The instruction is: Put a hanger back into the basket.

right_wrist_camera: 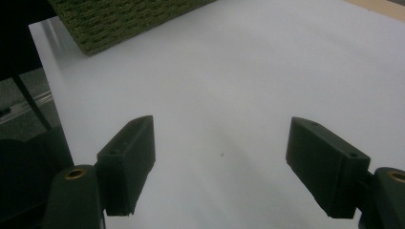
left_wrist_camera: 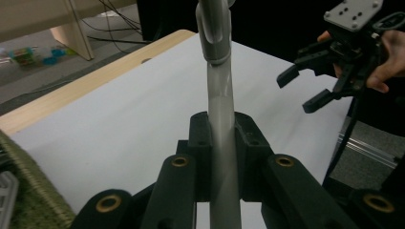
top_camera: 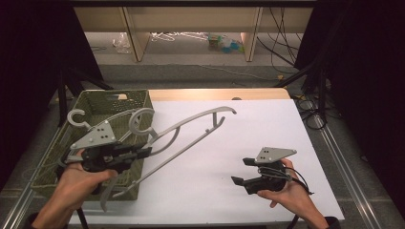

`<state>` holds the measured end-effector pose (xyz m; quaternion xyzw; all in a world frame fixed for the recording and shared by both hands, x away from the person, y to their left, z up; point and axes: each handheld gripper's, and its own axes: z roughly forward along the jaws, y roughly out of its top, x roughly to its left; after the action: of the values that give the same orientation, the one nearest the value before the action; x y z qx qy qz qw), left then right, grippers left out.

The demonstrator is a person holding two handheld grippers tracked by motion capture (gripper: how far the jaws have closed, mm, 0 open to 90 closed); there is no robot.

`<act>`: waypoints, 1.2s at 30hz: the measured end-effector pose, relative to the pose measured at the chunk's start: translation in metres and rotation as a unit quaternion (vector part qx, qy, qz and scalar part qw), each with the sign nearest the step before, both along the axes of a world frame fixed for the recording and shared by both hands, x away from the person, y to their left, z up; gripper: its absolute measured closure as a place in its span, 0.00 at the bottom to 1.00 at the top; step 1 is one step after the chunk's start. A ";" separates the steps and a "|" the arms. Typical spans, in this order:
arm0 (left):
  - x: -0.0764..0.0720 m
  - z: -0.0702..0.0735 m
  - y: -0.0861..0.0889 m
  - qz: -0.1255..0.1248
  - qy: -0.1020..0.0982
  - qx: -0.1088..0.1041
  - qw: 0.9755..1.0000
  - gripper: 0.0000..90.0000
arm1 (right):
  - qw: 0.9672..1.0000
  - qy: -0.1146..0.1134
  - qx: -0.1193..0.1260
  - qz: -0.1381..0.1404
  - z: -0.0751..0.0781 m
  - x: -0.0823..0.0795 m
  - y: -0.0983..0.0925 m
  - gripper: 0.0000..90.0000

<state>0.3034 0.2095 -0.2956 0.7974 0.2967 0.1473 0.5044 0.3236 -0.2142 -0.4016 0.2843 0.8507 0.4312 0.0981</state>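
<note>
My right hand [top_camera: 291, 195] sits nearest, low at the table's right front, holding the right claw [top_camera: 242, 171] over the white sheet [top_camera: 248, 138]. Its jaws stand wide apart with nothing between them; in the right gripper view they frame bare sheet [right_wrist_camera: 239, 95], and the basket's corner [right_wrist_camera: 119, 19] shows at the top left. Grey plate [top_camera: 274, 153] on top, cable looping by my wrist.

My left hand [top_camera: 79, 183] is at the left front, over the basket's near side. The left claw [top_camera: 145, 151] is clenched on a grey hanger [top_camera: 191, 138]; in the left gripper view the hanger's bar [left_wrist_camera: 222, 143] runs straight up between the closed pads [left_wrist_camera: 198, 143], pinched on both sides. That same view catches my right claw [left_wrist_camera: 305, 88] farther off at the upper right, jaws apart.

The hanger is lifted and tilted, stretching from over the basket's near right corner up and right over the sheet, its far end curving near the sheet's middle back. Its hook [top_camera: 141, 121] curls just beyond the left claw, over the basket's right rim.

The green basket [top_camera: 100, 102] sits at the table's left edge, partly on the sheet. A second hook [top_camera: 76, 117] pokes up inside it, further left.

Beyond the sheet, a strip of bare wood tabletop [top_camera: 215, 94], then floor with cables and wooden legs.
</note>
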 end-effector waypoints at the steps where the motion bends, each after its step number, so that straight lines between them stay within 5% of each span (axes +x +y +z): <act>1: 0.002 0.002 0.003 0.004 -0.002 0.000 1.000 0.88 | 1.000 -0.001 0.000 0.000 -0.001 0.000 0.000 0.29; 12: 0.024 0.019 0.039 0.060 -0.004 0.000 0.998 0.88 | 1.000 0.003 -0.003 0.004 -0.004 0.001 0.001 0.29; 15: 0.034 0.023 0.059 0.093 -0.011 0.004 0.996 0.88 | 1.000 0.003 -0.006 0.004 -0.005 0.002 0.001 0.29; 26: 0.061 0.008 0.111 0.170 -0.011 0.016 0.985 0.88 | 1.000 0.008 -0.007 0.002 -0.007 0.002 0.002 0.29; 32: 0.072 -0.003 0.132 0.189 -0.003 0.029 0.982 0.88 | 1.000 0.012 -0.010 0.004 -0.009 0.003 0.002 0.29; 36: 0.078 -0.011 0.141 0.188 -0.005 0.046 0.981 0.88 | 1.000 0.013 -0.009 0.004 -0.009 0.003 0.002 0.29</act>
<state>0.3814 0.3503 -0.3066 0.7488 0.4318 0.2569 0.4323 0.3266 -0.2117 -0.4105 0.2855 0.8570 0.4199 0.0882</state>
